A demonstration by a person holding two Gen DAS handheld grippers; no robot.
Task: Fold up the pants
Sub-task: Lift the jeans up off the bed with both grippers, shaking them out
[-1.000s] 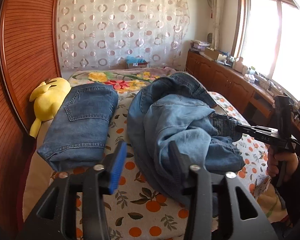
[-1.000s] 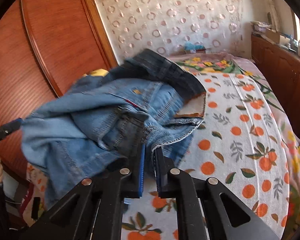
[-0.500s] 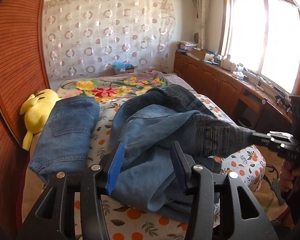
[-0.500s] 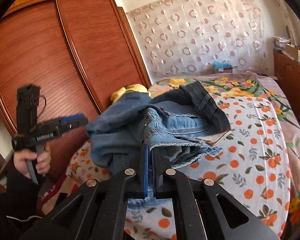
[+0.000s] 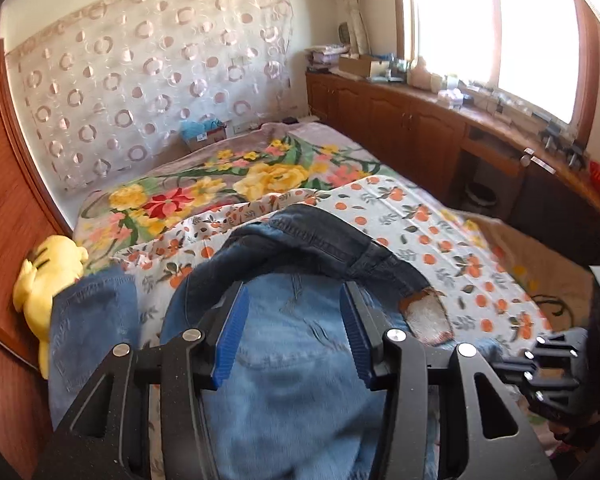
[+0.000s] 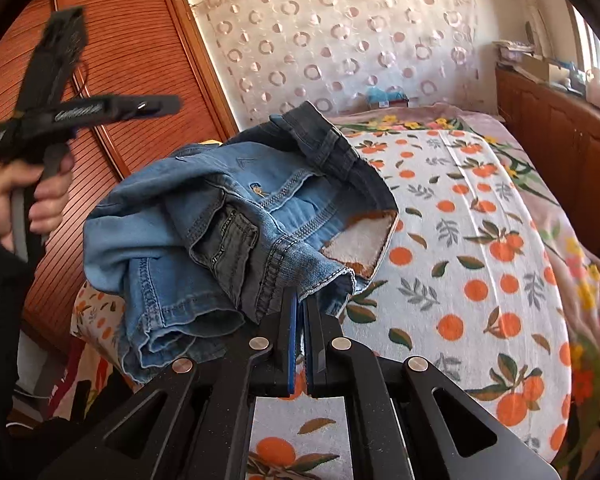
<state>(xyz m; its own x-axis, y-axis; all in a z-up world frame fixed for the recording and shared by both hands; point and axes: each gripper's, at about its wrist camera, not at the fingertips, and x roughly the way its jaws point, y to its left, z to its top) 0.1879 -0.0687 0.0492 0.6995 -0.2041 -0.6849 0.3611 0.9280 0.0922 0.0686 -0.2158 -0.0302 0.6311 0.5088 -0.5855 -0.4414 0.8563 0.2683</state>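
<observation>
The left gripper [image 5: 296, 332] has swung from beside the crumpled jeans [image 6: 228, 232] to directly above them; denim now fills the gap between its parted jaws. The right gripper [image 6: 300, 312] has drawn the clamped hem nearer the bed edge.

My left wrist cam looked forward and down along my left gripper [image 5: 296, 336], right over the jeans [image 5: 300, 380], close enough that denim filled the lower middle. It faced up the bed [image 5: 440, 224] toward the curtain [image 5: 148, 80], window [image 5: 496, 28] at right. My right wrist cam sat low at the bed's near edge, looking along my right gripper [image 6: 300, 304] the same way, wardrobe [image 6: 116, 80] at left, jeans [image 6: 204, 224] just ahead. Both views shared the jeans, bed and curtain [image 6: 340, 40]. The right cam also caught my left gripper [image 6: 80, 110] at far left; the left cam caught my right gripper's body [image 5: 556, 364] at its right edge.
</observation>
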